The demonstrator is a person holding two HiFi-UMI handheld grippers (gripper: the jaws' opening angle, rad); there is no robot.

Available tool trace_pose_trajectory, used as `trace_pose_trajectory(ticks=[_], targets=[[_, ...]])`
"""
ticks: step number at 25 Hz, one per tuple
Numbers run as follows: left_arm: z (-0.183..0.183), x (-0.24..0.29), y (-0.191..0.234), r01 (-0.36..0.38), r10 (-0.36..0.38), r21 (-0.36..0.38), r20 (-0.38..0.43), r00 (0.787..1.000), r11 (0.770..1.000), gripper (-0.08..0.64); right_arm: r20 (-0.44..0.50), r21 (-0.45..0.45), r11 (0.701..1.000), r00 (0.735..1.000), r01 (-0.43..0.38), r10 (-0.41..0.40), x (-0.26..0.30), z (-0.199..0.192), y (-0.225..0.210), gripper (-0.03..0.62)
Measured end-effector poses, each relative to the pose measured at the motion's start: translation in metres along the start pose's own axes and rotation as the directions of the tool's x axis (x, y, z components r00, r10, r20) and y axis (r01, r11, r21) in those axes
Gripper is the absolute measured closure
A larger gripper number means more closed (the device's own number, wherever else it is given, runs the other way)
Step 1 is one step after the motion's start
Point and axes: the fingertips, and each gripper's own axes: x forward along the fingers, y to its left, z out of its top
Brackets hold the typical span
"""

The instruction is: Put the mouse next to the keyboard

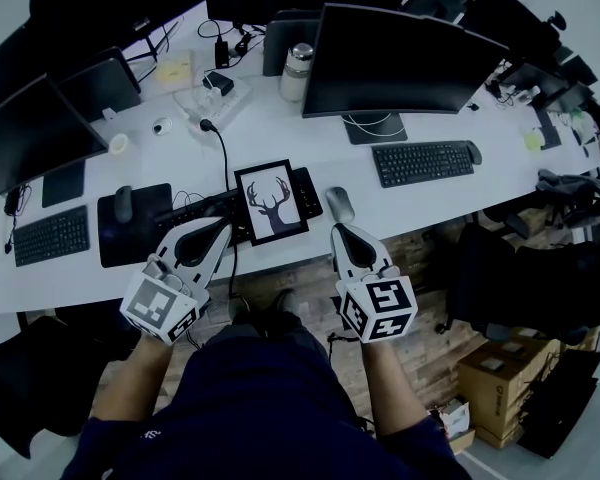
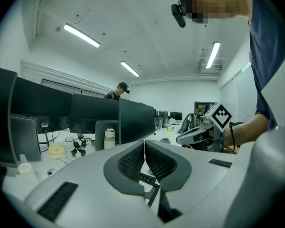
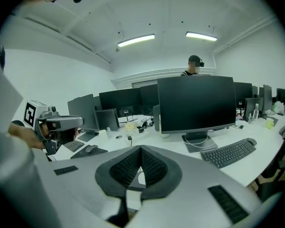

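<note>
A grey mouse lies on the white desk, just right of a framed deer picture. A black keyboard sits further right, below the big monitor, and shows again as the keyboard in the right gripper view. My right gripper hovers at the desk's front edge just short of the mouse, shut with nothing in it; its pads meet. My left gripper is level with it, left of the picture, also shut and empty, with its pads touching.
A second keyboard and a mouse on a black pad lie at the left. Another dark keyboard sits partly under the picture. A can, cables and monitors fill the back. A person stands behind the monitors.
</note>
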Motion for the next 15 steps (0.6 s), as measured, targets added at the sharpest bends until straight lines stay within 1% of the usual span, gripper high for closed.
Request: trace_pose_trajectory(ticks=[15], targets=[[0.0,0.017,-0.01,-0.022,0.022,0.008,-0.022,1.0,1.0,0.528,0.018,0.013,0.999,0.999,-0.042,0.041,0.003,0.001,-0.018,0.591]])
